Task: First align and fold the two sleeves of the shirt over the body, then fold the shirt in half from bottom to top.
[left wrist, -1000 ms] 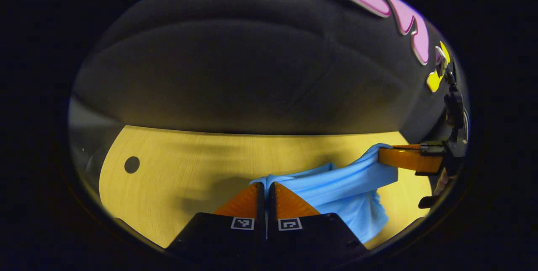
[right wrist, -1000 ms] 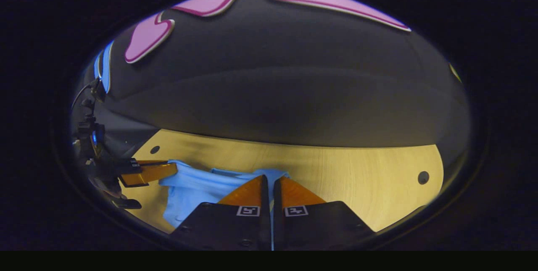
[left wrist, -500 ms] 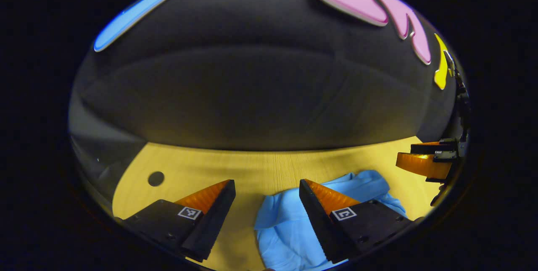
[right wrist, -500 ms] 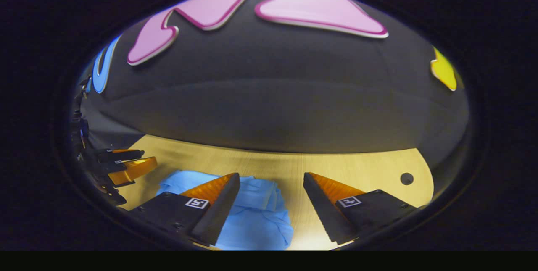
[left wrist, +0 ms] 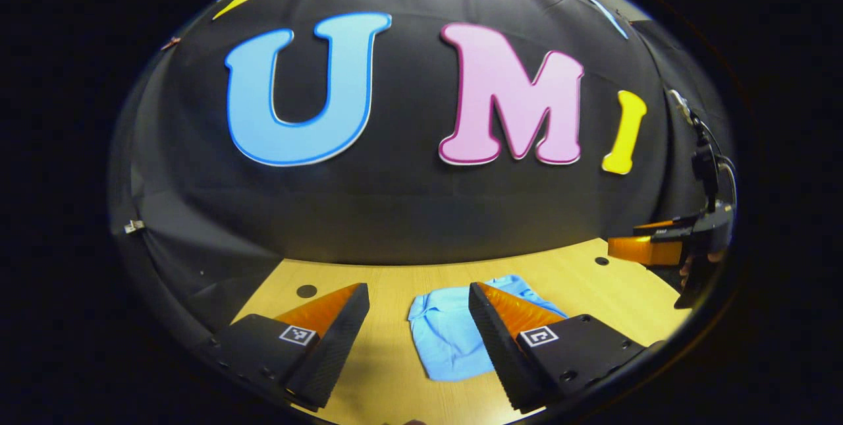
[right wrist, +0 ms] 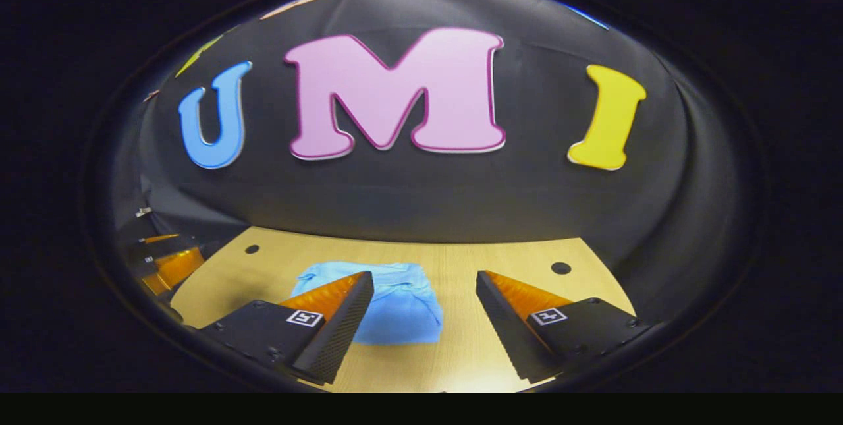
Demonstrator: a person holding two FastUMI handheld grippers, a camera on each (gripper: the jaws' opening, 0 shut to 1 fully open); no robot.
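The light blue shirt (left wrist: 454,336) lies folded into a small bundle on the wooden table (left wrist: 388,372); in the right gripper view the shirt (right wrist: 402,300) sits ahead of the fingers, slightly left. My left gripper (left wrist: 418,310) is open, above and short of the shirt, touching nothing. My right gripper (right wrist: 425,293) is open too, with its left finger in front of part of the cloth. Each gripper appears at the far edge of the other's view: the right gripper (left wrist: 649,244) on the right, the left gripper (right wrist: 168,260) on the left.
The table (right wrist: 454,359) has small round holes (left wrist: 306,291) (right wrist: 560,268) near its back corners. The black cloth wall (right wrist: 421,194) rises right behind the table's far edge. Bare wood surrounds the shirt on all sides.
Both grippers were shut on the shirt's edge a second ago, then opened and let it drop. Since then they have pulled back and up, so the folded shirt looks smaller and farther.
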